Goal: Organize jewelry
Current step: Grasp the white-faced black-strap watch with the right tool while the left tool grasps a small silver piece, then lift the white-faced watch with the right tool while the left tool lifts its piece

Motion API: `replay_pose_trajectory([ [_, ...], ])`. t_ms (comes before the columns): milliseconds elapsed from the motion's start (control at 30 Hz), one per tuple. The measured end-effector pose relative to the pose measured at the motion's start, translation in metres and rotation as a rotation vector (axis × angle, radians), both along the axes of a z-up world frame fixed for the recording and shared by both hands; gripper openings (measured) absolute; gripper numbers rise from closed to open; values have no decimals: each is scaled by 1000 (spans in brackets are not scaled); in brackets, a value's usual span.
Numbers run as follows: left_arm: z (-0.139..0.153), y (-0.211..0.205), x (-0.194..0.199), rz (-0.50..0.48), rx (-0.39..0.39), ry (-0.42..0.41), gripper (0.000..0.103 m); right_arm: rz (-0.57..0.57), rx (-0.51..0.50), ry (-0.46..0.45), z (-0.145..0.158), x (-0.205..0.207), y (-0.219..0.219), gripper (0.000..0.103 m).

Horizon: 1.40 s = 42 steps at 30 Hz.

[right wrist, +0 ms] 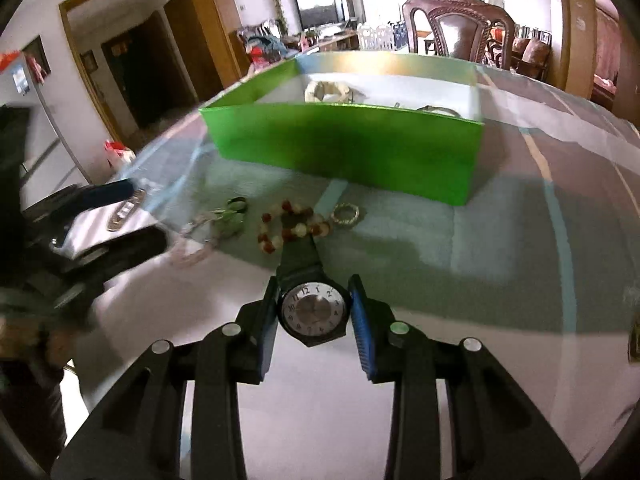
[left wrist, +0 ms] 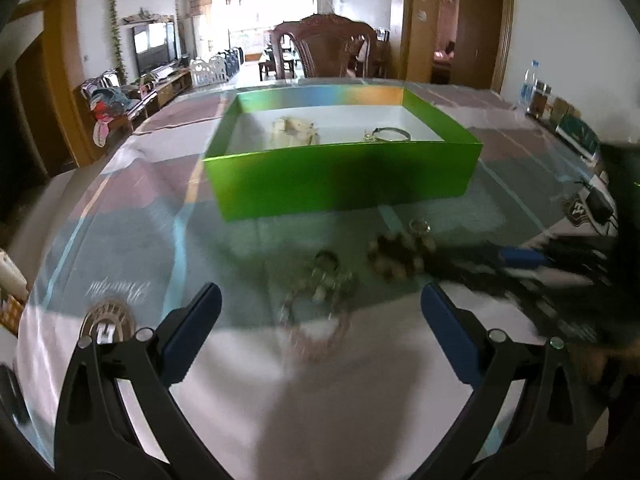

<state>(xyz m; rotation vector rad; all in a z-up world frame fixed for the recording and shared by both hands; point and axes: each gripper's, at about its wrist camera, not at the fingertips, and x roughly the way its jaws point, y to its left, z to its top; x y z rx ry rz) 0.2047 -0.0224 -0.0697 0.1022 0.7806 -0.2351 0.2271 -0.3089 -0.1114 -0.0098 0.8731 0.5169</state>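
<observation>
A black watch with a white dial lies on the table, and my right gripper is shut on its case, a blue pad on each side. Its strap reaches a red and cream bead bracelet. Beside that lie a gold ring, a green pendant and a pink chain. My left gripper is open above the blurred pendant and chain, holding nothing. The green box behind them holds a cream bracelet and a silver bangle.
A carved wooden chair stands behind the table's far edge. Bottles and small boxes line the table's right side. The cloth carries a round emblem near the left pad. A person's hand holds the left gripper.
</observation>
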Motion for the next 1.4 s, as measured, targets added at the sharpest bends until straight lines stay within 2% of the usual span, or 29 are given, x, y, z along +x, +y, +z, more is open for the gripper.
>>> replay_pose_trajectory([
  [100, -3, -8, 26, -10, -18, 34, 96, -24, 41, -6, 7, -16, -13, 34],
  [167, -9, -12, 42, -14, -2, 69, 83, -44, 60, -16, 12, -27, -23, 34],
  [300, -33, -21, 78, -15, 31, 193, 64, -75, 77, -51, 22, -39, -38, 34],
  [333, -39, -21, 83, -11, 41, 211, 58, -73, 77, -53, 24, -41, -40, 34],
  [400, -41, -22, 85, -2, 46, 196, 51, -81, 79, -60, 26, -43, -44, 34],
  [433, -40, -21, 85, 0, 43, 200, 24, -83, 83, -63, 27, -44, -45, 34],
  [467, -38, -18, 85, 2, 25, 210, 9, -83, 84, -65, 28, -44, -45, 34],
  [500, -34, -12, 83, 11, -18, 214, 0, -89, 89, -70, 30, -45, -46, 34],
  [633, -7, 6, 56, 25, -88, 129, 1, -91, 99, -83, 34, -50, -49, 34],
  [767, 29, 36, 11, 47, -190, 12, 0, -93, 119, -111, 43, -56, -49, 34],
  [833, 37, 42, -6, 27, -194, -14, 1, -87, 126, -127, 49, -60, -47, 34],
  [900, 41, 41, -15, 28, -143, -32, 2, -85, 129, -138, 52, -62, -45, 34],
  [933, 41, 40, -16, 30, -121, -43, 20, -84, 130, -142, 53, -64, -44, 34],
  [967, 40, 37, -13, 32, -102, -41, 57, -85, 131, -148, 55, -64, -43, 34],
  [1000, 38, 34, -8, 33, -90, -39, 70, -88, 134, -152, 56, -65, -43, 34],
  [1033, 36, 30, -2, 29, -77, -42, 78, -87, 136, -154, 57, -65, -43, 34],
  [1100, 27, 11, 11, -9, -44, -10, 78, -93, 142, -162, 59, -68, -44, 34],
  [1200, 14, -30, 32, -94, -1, 35, 70, -103, 146, -167, 61, -72, -48, 34],
  [1267, 3, -56, 44, -143, 31, 71, 49, -107, 146, -165, 61, -74, -51, 34],
  [1333, -12, -87, 59, -198, 67, 119, 36, -115, 148, -163, 61, -76, -55, 34],
  [1400, -22, -103, 70, -212, 94, 143, 32, -119, 148, -158, 61, -76, -59, 34],
])
